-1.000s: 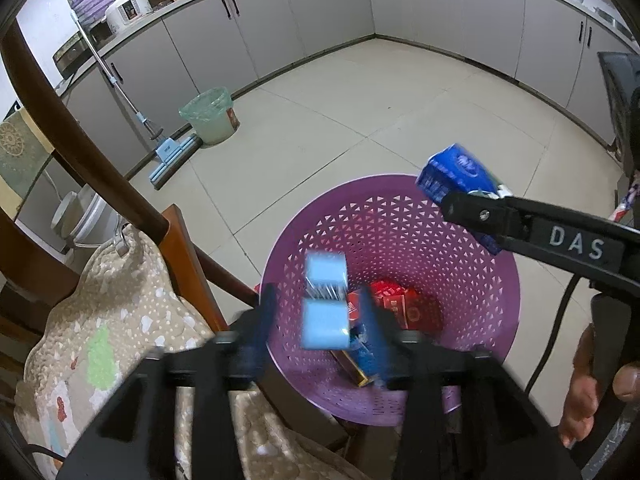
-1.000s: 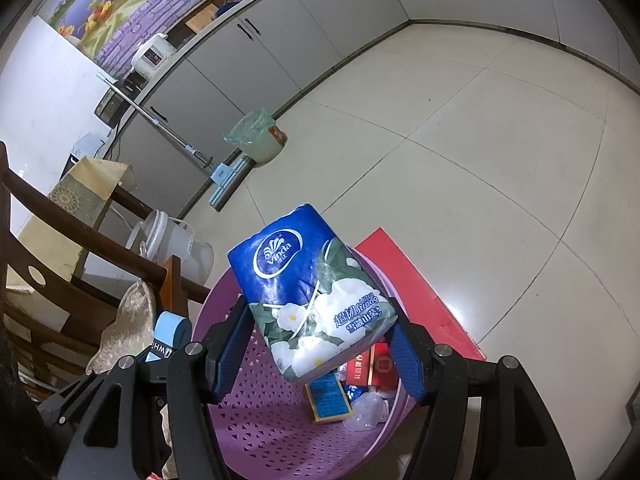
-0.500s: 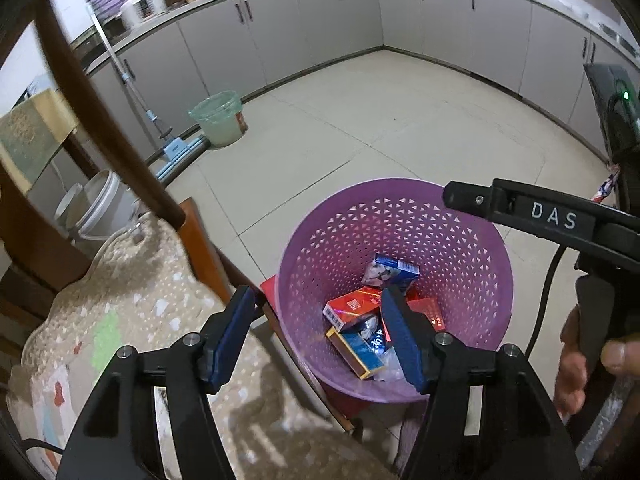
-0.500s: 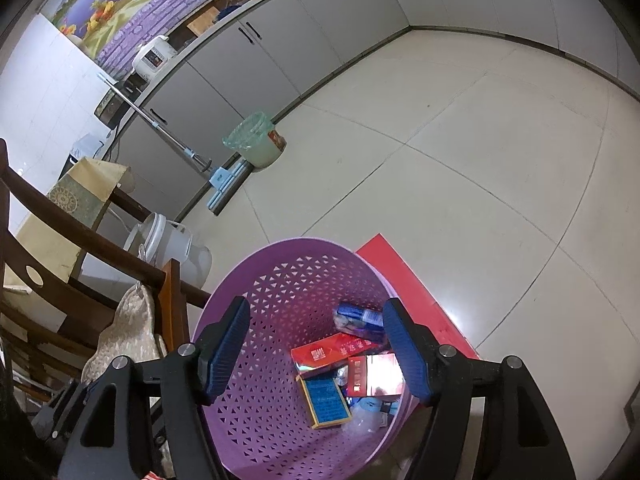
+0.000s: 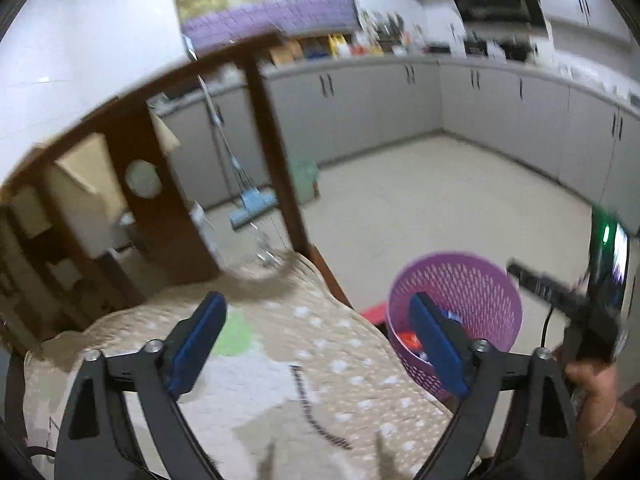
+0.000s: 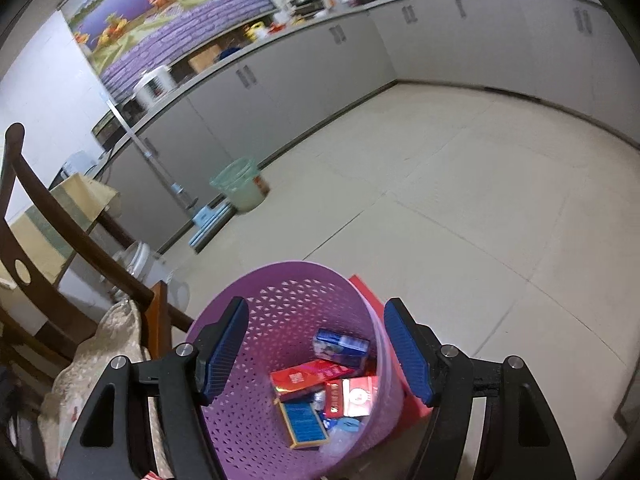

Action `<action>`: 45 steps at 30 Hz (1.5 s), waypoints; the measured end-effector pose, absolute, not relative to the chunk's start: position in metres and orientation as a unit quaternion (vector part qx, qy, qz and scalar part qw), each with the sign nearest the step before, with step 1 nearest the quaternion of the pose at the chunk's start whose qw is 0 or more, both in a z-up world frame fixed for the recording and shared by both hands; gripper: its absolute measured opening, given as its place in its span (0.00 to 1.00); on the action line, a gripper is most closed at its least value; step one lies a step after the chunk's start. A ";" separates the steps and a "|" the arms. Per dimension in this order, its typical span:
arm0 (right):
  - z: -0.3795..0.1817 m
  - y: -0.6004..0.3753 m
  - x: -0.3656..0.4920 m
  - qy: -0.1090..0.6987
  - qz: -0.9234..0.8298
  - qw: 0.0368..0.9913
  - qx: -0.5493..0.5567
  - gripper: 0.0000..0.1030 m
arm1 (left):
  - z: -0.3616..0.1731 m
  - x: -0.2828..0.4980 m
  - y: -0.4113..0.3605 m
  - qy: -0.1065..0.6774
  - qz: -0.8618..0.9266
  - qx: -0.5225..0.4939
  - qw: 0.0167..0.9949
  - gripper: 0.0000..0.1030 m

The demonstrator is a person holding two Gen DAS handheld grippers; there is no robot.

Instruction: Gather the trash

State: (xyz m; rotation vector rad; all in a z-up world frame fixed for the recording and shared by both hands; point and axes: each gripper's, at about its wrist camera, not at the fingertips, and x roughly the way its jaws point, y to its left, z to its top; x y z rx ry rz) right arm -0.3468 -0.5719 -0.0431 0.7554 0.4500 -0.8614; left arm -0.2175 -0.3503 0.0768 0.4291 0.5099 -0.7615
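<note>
So the trash is all sitting in the purple basket [image 6: 256,364] on the floor: a blue carton [image 6: 340,347] up top, a long red box [image 6: 310,376] under it, a red-and-white pack [image 6: 352,396] next to that, a blue-and-orange box [image 6: 303,424] toward the bottom, plus some clear crumpled wrapper stuff I can't really make out. A red flat thing [image 6: 366,292] sticks out from under the basket on the far side.

My right gripper [image 6: 316,354] is hanging right over the basket, jaws spreading a little and nothing between them, just the view straight down into the bin.

My left gripper [image 5: 318,346] is over the chair cushion [image 5: 320,376], the beige dotted one, jaws opening wide with nothing in them. From there the basket sits off to the right, past the cushion's edge, and my right hand [image 5: 592,388] shows at the frame's edge.

Wooden chair back [image 5: 276,168] in front, grey cabinets [image 6: 460,40] along the walls, a green bin [image 6: 240,184] and mop [image 6: 200,216] by them.
</note>
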 end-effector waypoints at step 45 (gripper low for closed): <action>0.110 -0.330 -0.361 0.339 -0.428 0.828 0.132 0.83 | 0.135 -0.302 -0.185 0.223 -0.351 0.135 0.899 1.00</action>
